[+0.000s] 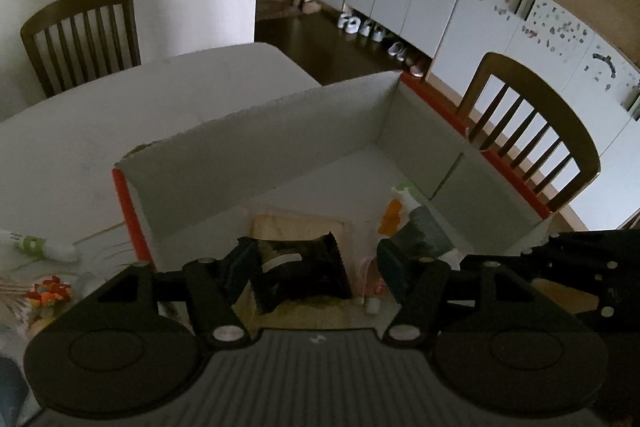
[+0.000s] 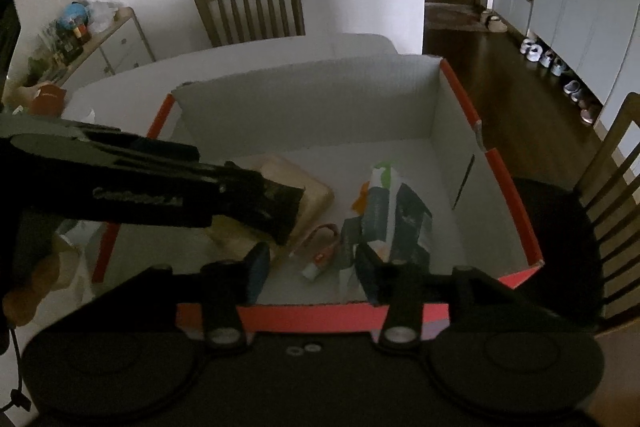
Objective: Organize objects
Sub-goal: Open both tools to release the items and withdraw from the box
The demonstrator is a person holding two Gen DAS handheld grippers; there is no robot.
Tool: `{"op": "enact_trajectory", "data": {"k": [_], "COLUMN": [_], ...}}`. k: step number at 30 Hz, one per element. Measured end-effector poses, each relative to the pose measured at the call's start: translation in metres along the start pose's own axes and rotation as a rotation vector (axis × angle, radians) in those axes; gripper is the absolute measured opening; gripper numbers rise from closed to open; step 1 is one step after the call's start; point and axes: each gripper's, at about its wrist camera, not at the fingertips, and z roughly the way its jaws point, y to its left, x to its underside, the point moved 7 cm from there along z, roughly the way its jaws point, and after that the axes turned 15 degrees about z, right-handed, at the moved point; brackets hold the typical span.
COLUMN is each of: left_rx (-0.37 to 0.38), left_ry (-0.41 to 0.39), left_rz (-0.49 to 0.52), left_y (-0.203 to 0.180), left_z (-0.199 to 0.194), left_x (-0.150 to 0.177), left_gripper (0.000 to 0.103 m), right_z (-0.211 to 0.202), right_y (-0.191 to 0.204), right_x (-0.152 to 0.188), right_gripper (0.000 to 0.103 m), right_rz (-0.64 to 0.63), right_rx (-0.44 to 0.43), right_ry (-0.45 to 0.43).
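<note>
Orange-edged cardboard box [image 2: 460, 91] sits on the white table [image 1: 100, 131], holding a dark snack packet [image 1: 300, 271], a tan board [image 2: 316, 191] and a grey-white pouch [image 2: 396, 219]. Left tool [image 1: 316, 267] and right tool [image 2: 312, 267] hover above, both released, gripping nothing.

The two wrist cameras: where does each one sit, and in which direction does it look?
Left wrist: on the left gripper, looking down into the box; its fingers stand open around a dark packet; the right gripper shows at right.
Right wrist: on the right gripper, above the box's red near rim; fingers open, nothing pressed; the left gripper crosses at left.
Shared: box, beige board, grey-white pouch, far chair.
</note>
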Motion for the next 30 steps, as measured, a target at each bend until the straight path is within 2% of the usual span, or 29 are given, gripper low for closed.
{"op": "enact_trajectory", "data": {"k": [10, 17, 23, 26, 28, 30], "left_rx": [0.035, 0.017, 0.014, 0.020, 0.025, 0.022], "left_ry": [-0.074, -0.120, -0.137, -0.137, -0.136, -0.136], "left_rz": [0.015, 0.047, 0.050, 0.038, 0.026, 0.019], "left_y": [-0.001, 0.005, 0.019, 0.030, 0.038, 0.047], "left_z": [-0.044, -0.076, -0.103, -0.113, -0.120, -0.126], "left_x": [0.007, 0.019, 0.039, 0.053, 0.062, 0.073], "left_gripper": [0.066, 0.066, 0.066, 0.066, 0.066, 0.074], "right_z": [-0.025, -0.038, -0.045, -0.045, -0.045, -0.044], "right_y": [0.014, 0.031, 0.051, 0.065, 0.074, 0.083], "right_x": [0.005, 0.013, 0.021, 0.027, 0.032, 0.038], "right_gripper": [0.056, 0.063, 0.064, 0.073, 0.074, 0.077], "right_rz": [0.014, 0.034, 0.053, 0.052, 0.054, 0.057], "right_rx": [0.010, 0.004, 0.008, 0.011, 0.012, 0.009], "right_ry": [-0.054, -0.083, -0.099, -0.113, -0.116, -0.112]}}
